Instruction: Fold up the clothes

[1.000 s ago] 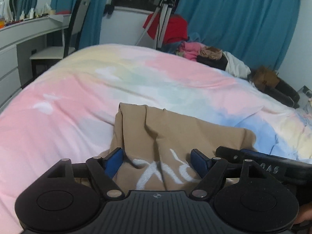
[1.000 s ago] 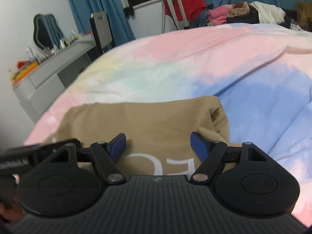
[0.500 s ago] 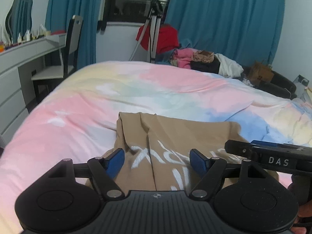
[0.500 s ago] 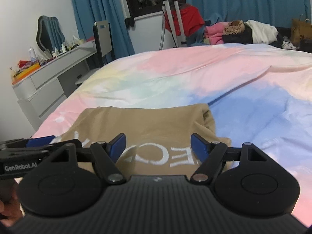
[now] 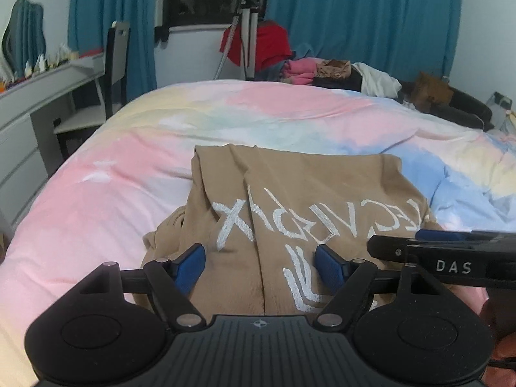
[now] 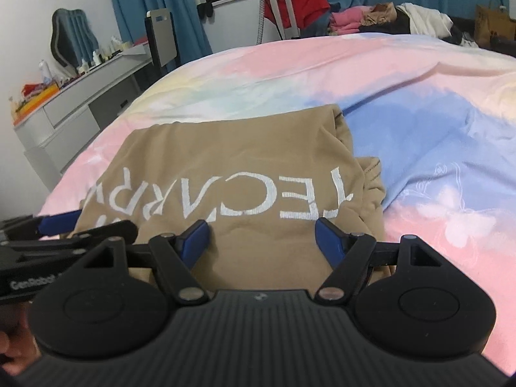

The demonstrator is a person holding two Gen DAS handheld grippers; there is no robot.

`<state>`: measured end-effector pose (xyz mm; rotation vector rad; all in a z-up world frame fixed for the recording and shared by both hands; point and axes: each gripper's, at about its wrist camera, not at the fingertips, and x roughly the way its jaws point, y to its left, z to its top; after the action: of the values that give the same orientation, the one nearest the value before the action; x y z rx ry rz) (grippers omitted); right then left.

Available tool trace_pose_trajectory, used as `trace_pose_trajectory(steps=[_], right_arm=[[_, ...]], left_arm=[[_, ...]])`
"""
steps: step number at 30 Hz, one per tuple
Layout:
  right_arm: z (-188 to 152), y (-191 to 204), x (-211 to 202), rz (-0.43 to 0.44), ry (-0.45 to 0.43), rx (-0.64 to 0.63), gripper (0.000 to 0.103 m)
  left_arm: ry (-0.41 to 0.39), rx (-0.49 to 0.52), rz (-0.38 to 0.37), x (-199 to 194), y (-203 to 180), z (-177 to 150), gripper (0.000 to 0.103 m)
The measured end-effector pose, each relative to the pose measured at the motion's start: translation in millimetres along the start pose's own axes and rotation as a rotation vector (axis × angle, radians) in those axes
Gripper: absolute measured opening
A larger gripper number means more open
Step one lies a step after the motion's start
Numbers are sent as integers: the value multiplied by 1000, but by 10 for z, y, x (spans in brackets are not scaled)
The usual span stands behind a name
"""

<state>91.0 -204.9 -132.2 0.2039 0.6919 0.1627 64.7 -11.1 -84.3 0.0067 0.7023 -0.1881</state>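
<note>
Comparing with one second earlier, both tongs have drawn back and risen: more of the white lettering on the tan shirt [image 5: 290,200] now shows, and more of the room appears above the bed. The left tongs [image 5: 260,262] hover over the near left part of the shirt, blue pads apart, gripping nothing. The right tongs [image 6: 261,237] hover over its near right part, pads likewise apart and empty. The shirt lies folded on the pastel bedspread [image 5: 129,177], lettering facing up. At room left stand a grey desk [image 5: 38,84] and chair [image 5: 109,74]. Beyond the bed are a tripod [image 5: 245,25], teal curtains [image 5: 364,16], and a clothes pile [image 5: 322,71].
</note>
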Motion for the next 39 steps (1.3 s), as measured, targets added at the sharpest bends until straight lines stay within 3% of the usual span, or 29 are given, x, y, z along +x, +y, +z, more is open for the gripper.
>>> trace_pose_trajectory(steps=[3,9,15,20,23,29,36,39], right_arm=[[-6,11,-20,-4,1,4,75],[-2,20,-18,-9,4,13,75],[-12,38,-25,-18,2,16,75],[-16,47,-22,-24,2,16,75],[-20,53,-25,-26,1,16,75],[-5,57,-27,-31,3,24,75],[52,98,-147,-36,-28,47,75],[130,66,-354,65,-61,170,75]], left_arm=[[47,-96,13,-164,60,71,77],[84,-322,-157,-524,250,46,82],[265,-551,-238,-95,505,-173,82],[224,-869,-337,190,850,-358,82],[199,-976,-347,271,974,-391,77],[145,-921,-313,241,950,-344,57],[105,-884,-301,154,930,-287,43],[98,-888,-303,130,935,-327,41]])
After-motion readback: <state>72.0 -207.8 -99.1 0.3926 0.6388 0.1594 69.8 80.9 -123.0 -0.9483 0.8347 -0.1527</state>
